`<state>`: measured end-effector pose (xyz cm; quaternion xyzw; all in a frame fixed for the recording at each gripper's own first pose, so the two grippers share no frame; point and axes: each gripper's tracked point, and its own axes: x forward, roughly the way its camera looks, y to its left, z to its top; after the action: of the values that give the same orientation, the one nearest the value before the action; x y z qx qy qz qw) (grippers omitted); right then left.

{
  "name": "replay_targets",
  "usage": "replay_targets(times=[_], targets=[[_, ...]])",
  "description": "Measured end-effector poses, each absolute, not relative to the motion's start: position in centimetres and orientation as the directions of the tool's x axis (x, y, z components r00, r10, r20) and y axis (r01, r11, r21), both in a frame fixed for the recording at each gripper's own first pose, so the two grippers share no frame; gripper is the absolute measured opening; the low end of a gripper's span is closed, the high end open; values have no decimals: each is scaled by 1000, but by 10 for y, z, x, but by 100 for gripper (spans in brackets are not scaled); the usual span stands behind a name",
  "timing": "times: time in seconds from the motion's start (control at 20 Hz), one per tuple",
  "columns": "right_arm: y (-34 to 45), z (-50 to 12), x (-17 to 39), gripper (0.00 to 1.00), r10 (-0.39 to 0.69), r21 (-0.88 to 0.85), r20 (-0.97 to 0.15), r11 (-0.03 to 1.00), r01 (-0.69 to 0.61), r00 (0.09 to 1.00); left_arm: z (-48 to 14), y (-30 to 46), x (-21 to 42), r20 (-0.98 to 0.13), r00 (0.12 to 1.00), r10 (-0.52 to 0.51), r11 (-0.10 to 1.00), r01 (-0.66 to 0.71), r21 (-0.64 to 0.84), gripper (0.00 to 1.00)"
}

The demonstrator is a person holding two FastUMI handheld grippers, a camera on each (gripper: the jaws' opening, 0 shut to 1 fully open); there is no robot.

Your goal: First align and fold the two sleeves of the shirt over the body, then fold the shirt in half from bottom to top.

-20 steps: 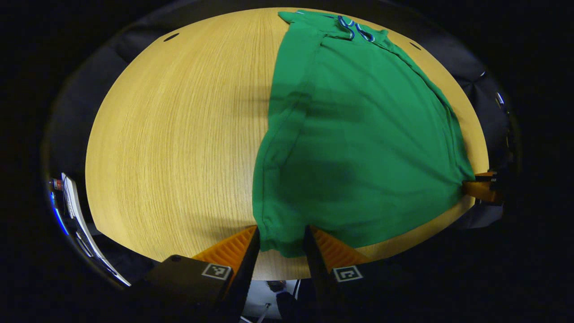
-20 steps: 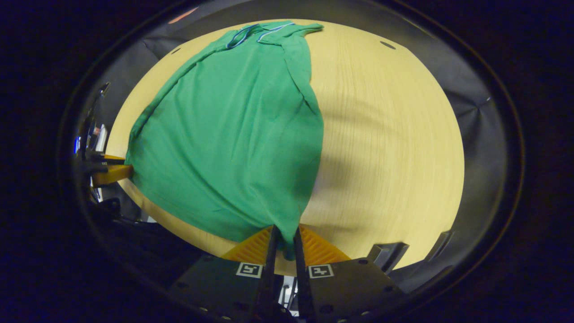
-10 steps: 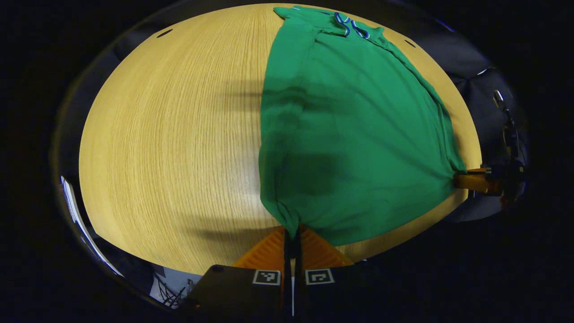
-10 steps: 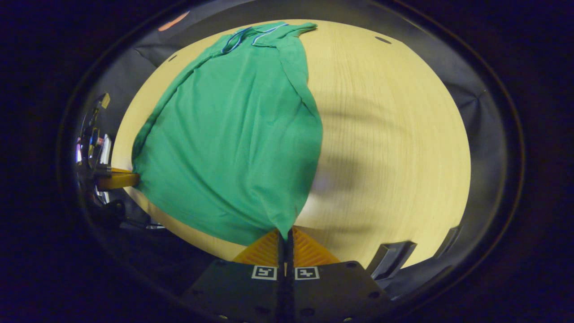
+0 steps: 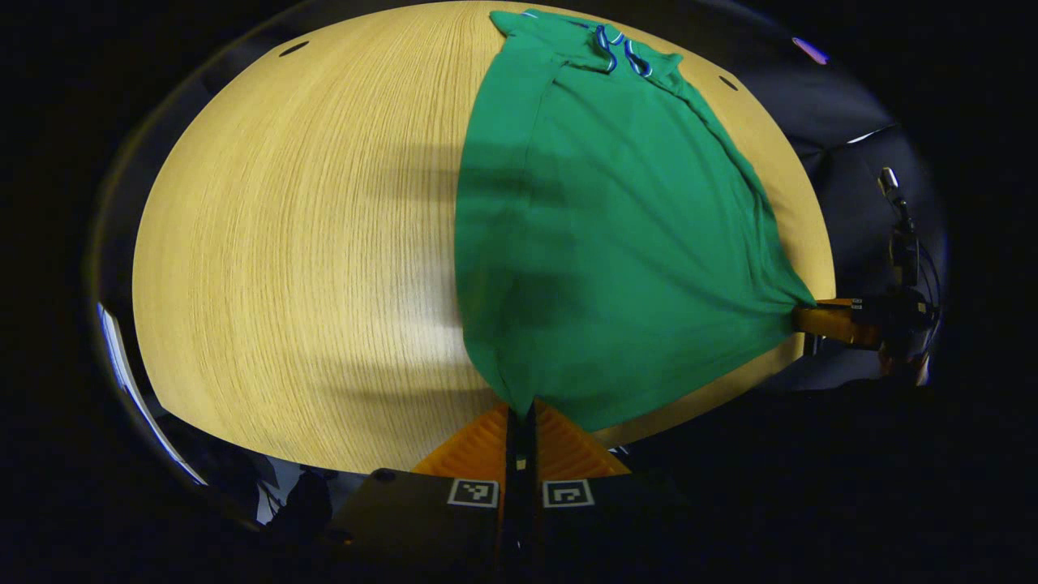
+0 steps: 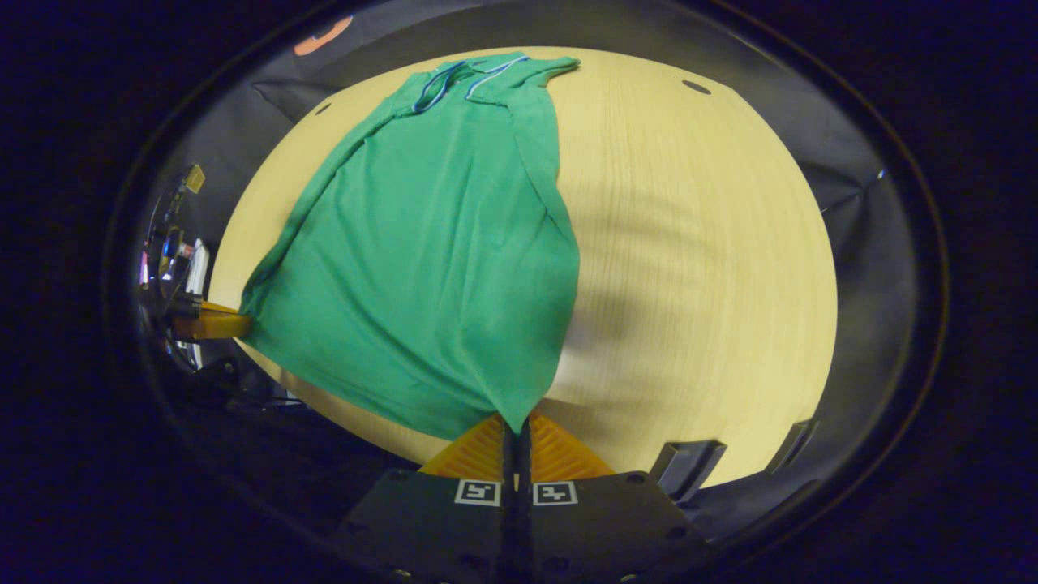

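A green shirt lies lengthwise on the wooden table, collar at the far end, both sleeves folded in over the body. My left gripper is shut on the shirt's bottom left corner at the near table edge. My right gripper is shut on the bottom right corner. Each gripper also appears in the other's view, at the far corner of the hem: the right gripper in the left gripper view, the left gripper in the right gripper view. The hem is stretched between them and lifted slightly.
The round wooden table has bare wood on both sides of the shirt. Small dark holes mark the far rim. A dark bracket sits at the near table edge on the right.
Both grippers closed on the hem corners, the left from wide open, the right from a narrow gap. They have since raised and drawn the hem taut, and the fabric looks smoother.
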<state>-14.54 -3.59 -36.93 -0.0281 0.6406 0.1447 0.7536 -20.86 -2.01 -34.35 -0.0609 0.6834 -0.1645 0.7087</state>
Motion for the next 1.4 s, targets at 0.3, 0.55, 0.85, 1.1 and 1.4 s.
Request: replay_targets(times=[0.3,0.55,0.85,1.1,1.4], targets=[[-35,-332,-113,0,223,172,-955,954,-246,196,-311,-16,-169,-936,96,-339,933,164,-321,7],[-31,-294,-76,0,251,180,-924,951,-251,287,-275,-10,-133,-912,201,-357,929,174,-326,7],[-24,-249,-26,0,278,192,-872,952,-240,404,-242,-9,-65,-853,364,-374,927,177,-331,7],[-14,-209,35,0,269,142,-796,954,-264,543,-216,-4,3,-782,496,-377,925,156,-348,7],[-1,-181,120,0,230,59,-716,961,-272,659,-202,-3,90,-709,617,-342,938,179,-296,7]])
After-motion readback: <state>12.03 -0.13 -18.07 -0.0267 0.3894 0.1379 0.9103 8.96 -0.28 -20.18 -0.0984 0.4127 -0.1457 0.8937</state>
